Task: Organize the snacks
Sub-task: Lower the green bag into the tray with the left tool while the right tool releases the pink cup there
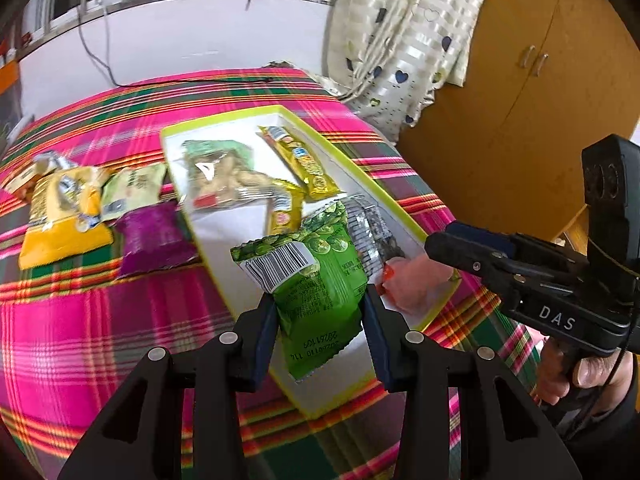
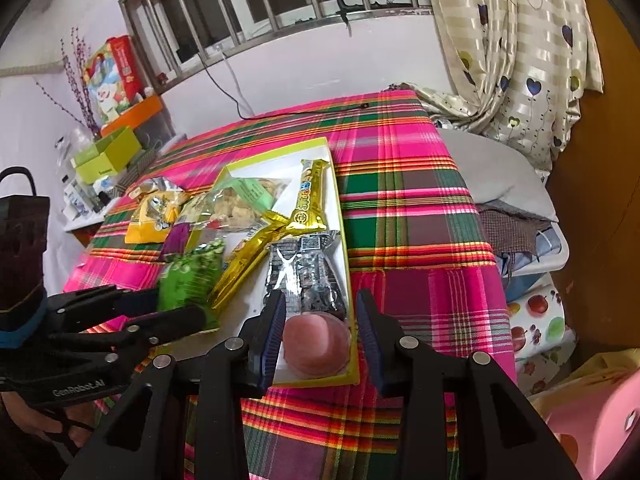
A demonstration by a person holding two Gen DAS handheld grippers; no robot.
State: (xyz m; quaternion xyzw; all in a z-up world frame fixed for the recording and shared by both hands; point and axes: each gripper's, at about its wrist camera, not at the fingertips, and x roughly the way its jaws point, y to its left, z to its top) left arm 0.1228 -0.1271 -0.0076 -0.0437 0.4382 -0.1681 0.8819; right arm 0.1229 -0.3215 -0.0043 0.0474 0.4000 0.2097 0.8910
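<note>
A green snack packet (image 1: 316, 284) hangs over the near end of the white tray with the yellow-green rim (image 1: 220, 119), and my left gripper (image 1: 320, 320) is shut on its lower half. In the right wrist view the same packet (image 2: 192, 276) shows in the left gripper (image 2: 180, 306). My right gripper (image 2: 322, 328) stands open around a round pink snack (image 2: 316, 340) that lies in the tray's near corner (image 2: 320, 381). Its pads do not press on the snack. The tray also holds a silver-black packet (image 2: 308, 276), gold bars (image 2: 308, 200) and a clear bag of nuts (image 1: 224, 176).
On the plaid cloth left of the tray lie a yellow packet (image 1: 60, 220), a pale green packet (image 1: 132, 190) and a purple one (image 1: 154, 240). Boxes (image 2: 108, 156) stand at the table's far left. A curtain (image 1: 400, 40) and a wooden cupboard (image 1: 520, 100) are to the right.
</note>
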